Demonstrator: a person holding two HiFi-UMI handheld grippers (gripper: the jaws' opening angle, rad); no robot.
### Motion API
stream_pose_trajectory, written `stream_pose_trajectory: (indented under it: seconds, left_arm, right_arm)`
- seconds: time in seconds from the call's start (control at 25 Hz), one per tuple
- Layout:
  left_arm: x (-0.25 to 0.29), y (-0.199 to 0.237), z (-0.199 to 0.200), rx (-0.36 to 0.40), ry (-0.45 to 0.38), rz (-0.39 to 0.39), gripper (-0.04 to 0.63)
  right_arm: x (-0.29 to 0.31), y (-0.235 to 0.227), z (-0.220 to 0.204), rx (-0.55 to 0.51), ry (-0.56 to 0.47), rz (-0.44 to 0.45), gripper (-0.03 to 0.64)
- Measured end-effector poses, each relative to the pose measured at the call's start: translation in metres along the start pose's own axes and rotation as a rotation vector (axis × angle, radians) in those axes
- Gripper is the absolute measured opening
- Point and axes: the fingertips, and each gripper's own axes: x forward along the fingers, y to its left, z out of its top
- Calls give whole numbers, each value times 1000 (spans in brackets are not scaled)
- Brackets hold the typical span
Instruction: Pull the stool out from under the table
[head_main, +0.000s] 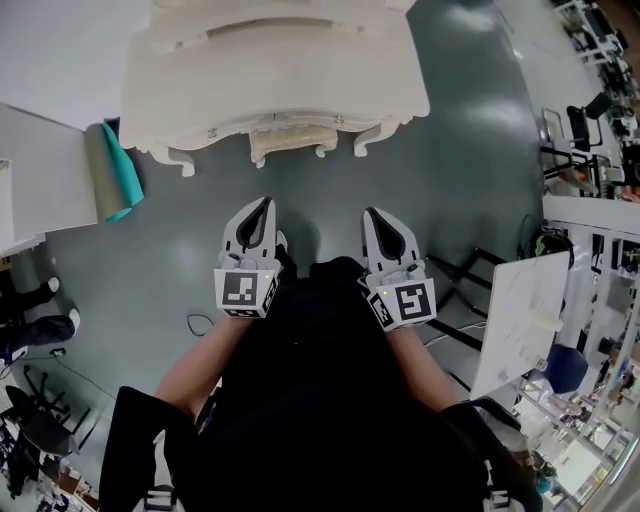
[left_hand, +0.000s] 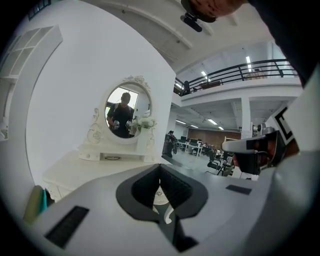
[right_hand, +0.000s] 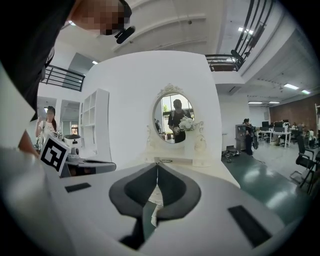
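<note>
Right in close, the person in black holds both tools out ahead, side by side and apart. The left tongs (head_main: 265, 206) are pressed together with nothing between them, and the left gripper view shows the dark pads meeting in a thin line (left_hand: 160, 167). Same story on the right: the right tongs (head_main: 372, 214) are pressed together and empty, their pads closed up in the right gripper view too (right_hand: 157, 167). Both point level toward the furniture ahead, with bare grey-green floor (head_main: 470, 150) between their tips and it.

Further on stands the white dressing worktop (head_main: 180, 85), on curled legs. The stool (head_main: 287, 137) sits tucked under it, in the middle between the front legs, with only its cream front edge and little feet showing. Neither tool touches it; they hang well short of it.

Off to the left, a teal and olive panel (head_main: 118, 170) leans by the worktop's corner.

At the back of the worktop (left_hand: 95, 167) rises an oval mirror (left_hand: 125, 115) in a carved white frame, with a figure in dark clothes reflected in it and pale flowers (left_hand: 145, 122) beside it. From the right side the mirror (right_hand: 175, 117) sits dead ahead.
</note>
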Motion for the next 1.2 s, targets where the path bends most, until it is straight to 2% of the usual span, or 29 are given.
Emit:
stream_pose_trajectory:
  seconds: [0.4,0.52,0.8,1.04,1.2]
  left_arm:
    - [33,30,-8,-45,27,35,14]
    - [46,36,-15,-52,63,54,15]
    - [91,43,-25,-97,111,143,15]
    - [124,42,-45,-92,148,222,15]
    - [137,64,-70,-69,182,261,15]
  right_arm:
    - [41,-35,-21,26,60,-11,18]
    - [57,-52,-32,45,79,-7,18]
    - [107,-87,-38,52,77,88,18]
    - [137,-127,-48,11,83,166,18]
    - [158,-139,-70,-28,115,187,18]
